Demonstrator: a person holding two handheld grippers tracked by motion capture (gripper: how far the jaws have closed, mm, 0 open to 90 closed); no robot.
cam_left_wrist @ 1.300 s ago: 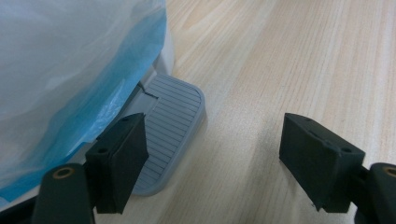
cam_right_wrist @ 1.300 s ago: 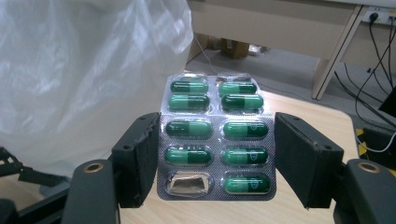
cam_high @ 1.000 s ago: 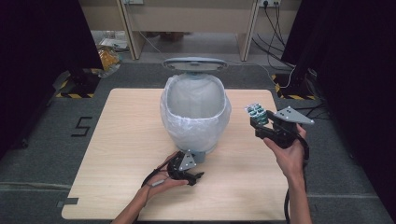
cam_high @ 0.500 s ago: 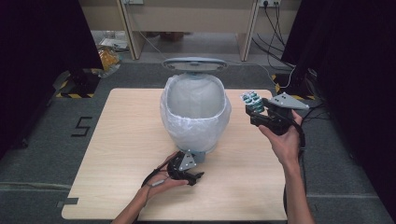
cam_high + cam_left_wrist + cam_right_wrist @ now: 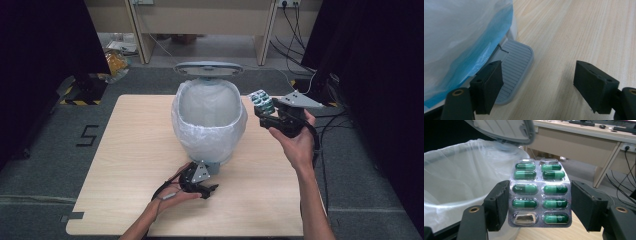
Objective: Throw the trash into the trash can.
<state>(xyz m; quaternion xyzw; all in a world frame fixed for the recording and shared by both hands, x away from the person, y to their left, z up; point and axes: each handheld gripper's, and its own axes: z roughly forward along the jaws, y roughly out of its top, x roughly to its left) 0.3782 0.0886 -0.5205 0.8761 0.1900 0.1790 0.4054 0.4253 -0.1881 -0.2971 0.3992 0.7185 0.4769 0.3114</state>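
White plastic lines the bin (image 5: 210,122), whose grey lid (image 5: 208,69) stands raised; nothing can be made out inside the liner (image 5: 456,177). Just right of the bin's rim, the right gripper (image 5: 264,107) is clamped on a blister pack (image 5: 539,193) by its 2 side edges. The pack holds 9 green capsules, and 1 pocket at its lower left is empty. Near the bin's base, the left gripper (image 5: 537,86) rests with jaws spread apart, one jaw over the grey pedal (image 5: 515,70).
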